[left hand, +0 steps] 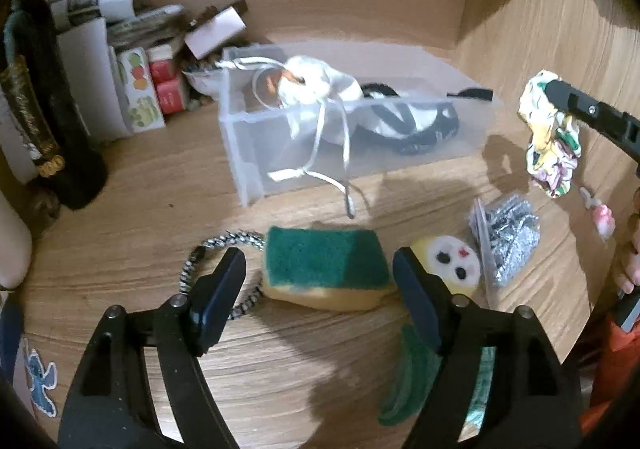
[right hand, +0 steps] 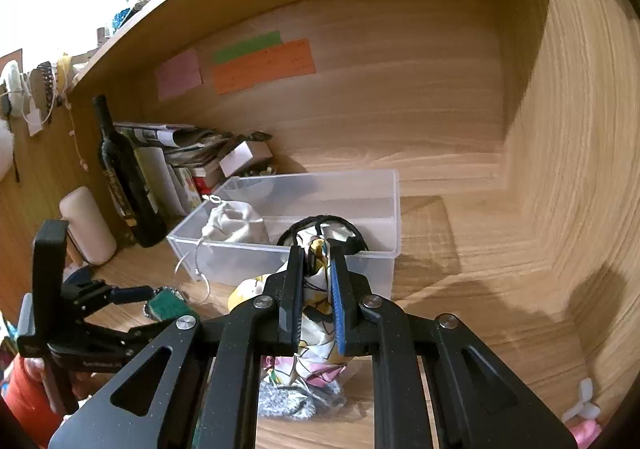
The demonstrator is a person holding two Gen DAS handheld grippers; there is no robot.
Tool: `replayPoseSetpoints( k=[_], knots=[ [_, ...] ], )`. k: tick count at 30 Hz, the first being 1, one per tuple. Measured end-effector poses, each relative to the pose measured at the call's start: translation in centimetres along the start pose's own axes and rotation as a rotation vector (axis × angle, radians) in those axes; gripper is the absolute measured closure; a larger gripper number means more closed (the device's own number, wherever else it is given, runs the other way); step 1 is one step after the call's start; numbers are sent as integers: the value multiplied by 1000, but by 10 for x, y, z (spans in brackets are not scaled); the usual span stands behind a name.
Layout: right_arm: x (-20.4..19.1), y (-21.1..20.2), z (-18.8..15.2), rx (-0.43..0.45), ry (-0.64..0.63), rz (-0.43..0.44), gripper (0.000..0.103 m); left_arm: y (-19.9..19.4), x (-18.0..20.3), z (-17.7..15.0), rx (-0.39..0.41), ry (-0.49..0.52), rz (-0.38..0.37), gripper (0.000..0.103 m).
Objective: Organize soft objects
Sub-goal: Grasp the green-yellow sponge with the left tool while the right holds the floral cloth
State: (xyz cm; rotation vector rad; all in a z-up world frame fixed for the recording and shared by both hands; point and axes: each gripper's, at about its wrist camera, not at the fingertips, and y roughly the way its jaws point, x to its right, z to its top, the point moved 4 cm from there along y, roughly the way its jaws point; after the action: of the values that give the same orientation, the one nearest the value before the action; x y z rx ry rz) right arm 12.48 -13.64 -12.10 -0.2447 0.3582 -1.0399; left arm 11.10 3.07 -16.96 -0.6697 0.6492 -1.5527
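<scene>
the wooden counter (left hand: 280, 369) sits inside a wood-walled alcove, with coloured paper notes (right hand: 262, 67) stuck on the back wall. on it lies a clear plastic bin (left hand: 360, 137), long side toward the left wrist view. inside the bin a white drawstring pouch (left hand: 308, 85) lies at the left end, its ribbons trailing over the front wall onto the counter, and a black-and-white soft item (left hand: 404, 121) lies at the right end. left of the bin stand a dark wine bottle (right hand: 128, 185), a pale cylinder (right hand: 86, 225) and a stack of boxes and papers (left hand: 132, 61).

the left hand-held gripper (left hand: 320, 285) hangs low over the counter with its jaws spread wide, the green-and-yellow sponge (left hand: 326, 269) lying between the fingertips, not pinched. a black-and-white braided cord (left hand: 216, 249) loops just left of the sponge. just right of it is a small yellow plush face (left hand: 452, 261), and beside that a silvery scouring pad (left hand: 508, 237). a green scrub cloth (left hand: 404, 381) lies partly under the right finger.

the right hand-held gripper (right hand: 316, 249) is pressed together on a patterned fabric bundle (right hand: 316, 325), held off the counter, near the front right of the bin. a small pink item (left hand: 602, 217) lies near the right wall.
</scene>
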Motion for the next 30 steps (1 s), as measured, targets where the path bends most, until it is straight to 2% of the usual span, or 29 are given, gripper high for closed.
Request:
replayPoseSetpoints(
  k=[3, 4, 5, 6, 14, 21, 26, 30],
  knots=[
    [1, 0, 0, -4, 1, 3, 92, 11, 2, -1, -38, 4, 4, 27],
    [1, 1, 1, -5, 0, 2, 92, 13, 2, -1, -44, 3, 2, 30],
    [1, 1, 1, -5, -2, -1, 92, 14, 2, -1, -45, 1, 0, 38],
    [1, 2, 2, -5, -5, -4, 92, 15, 2, 0, -45, -2, 0, 38],
    [4, 6, 20, 22, -14, -15, 92, -24, -10, 12, 63, -33, -5, 39],
    [4, 12, 48, 72, -33, -25, 92, -55, -28, 46, 168, -58, 7, 39],
    [-2, 23, 64, 94, -68, -53, 92, -56, -36, 70, 212, -75, 2, 39],
    [-5, 40, 69, 71, -82, -59, 92, -34, -39, 85, 181, -76, -4, 39]
  ],
)
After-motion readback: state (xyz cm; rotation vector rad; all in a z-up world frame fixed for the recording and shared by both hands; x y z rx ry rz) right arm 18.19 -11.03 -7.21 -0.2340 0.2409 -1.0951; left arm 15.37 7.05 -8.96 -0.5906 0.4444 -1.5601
